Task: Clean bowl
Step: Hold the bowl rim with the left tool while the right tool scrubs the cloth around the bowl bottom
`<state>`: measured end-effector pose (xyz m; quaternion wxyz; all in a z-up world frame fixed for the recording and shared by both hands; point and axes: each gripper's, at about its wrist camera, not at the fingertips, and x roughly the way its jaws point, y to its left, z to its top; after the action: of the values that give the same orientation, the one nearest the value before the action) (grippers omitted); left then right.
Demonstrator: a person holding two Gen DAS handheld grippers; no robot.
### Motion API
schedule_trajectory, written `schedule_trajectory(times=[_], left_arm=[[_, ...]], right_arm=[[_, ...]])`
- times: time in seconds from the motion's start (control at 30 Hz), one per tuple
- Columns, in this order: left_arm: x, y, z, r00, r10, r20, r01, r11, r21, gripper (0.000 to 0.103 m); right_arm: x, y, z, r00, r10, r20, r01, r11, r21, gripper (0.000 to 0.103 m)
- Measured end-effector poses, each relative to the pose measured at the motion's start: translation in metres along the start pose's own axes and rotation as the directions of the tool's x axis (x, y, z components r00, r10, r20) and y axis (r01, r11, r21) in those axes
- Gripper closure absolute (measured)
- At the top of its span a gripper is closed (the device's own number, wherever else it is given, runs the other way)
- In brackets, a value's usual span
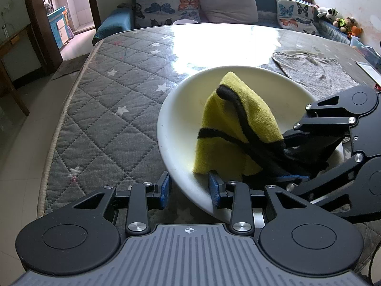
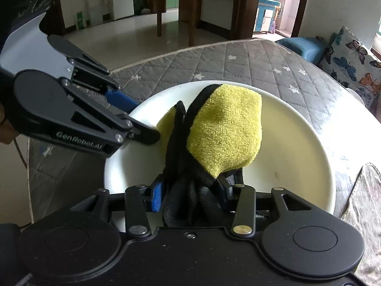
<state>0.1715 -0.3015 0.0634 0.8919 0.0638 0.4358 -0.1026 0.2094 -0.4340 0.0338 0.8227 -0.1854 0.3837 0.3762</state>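
The white bowl [image 1: 181, 128] sits on the grey quilted table cover [image 1: 107, 109], close to the near edge, and everything else here is placed around it. The left gripper [image 1: 189, 187] has its 2 blue pads, one outside the bowl's near rim and one inside; I cannot tell if they pinch it. The right gripper [image 2: 190, 188] is squeezed tight on the yellow cloth [image 2: 226, 131], which stands up inside the bowl. The bowl looks hard, smooth and slippery, and it might break if dropped, so the rim is the best place to hold it. The cloth looks soft, fluffy and light, with a black trim, and it bends any way. On the left gripper's side, white letters read "GenRobot.AI". A grey rag [image 1: 316, 71] lies behind the bowl.
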Motion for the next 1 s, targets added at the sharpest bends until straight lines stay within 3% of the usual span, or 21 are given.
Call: schedule_trajectory(times=[1.0], left_arm=[[0.003, -0.002, 0.000, 1.000, 0.008, -0.011, -0.008, 1.000, 0.009, 0.065]], right_arm=[[-0.009, -0.028, -0.017, 0.998, -0.058, -0.017, 0.059, 0.995, 0.078, 0.055]])
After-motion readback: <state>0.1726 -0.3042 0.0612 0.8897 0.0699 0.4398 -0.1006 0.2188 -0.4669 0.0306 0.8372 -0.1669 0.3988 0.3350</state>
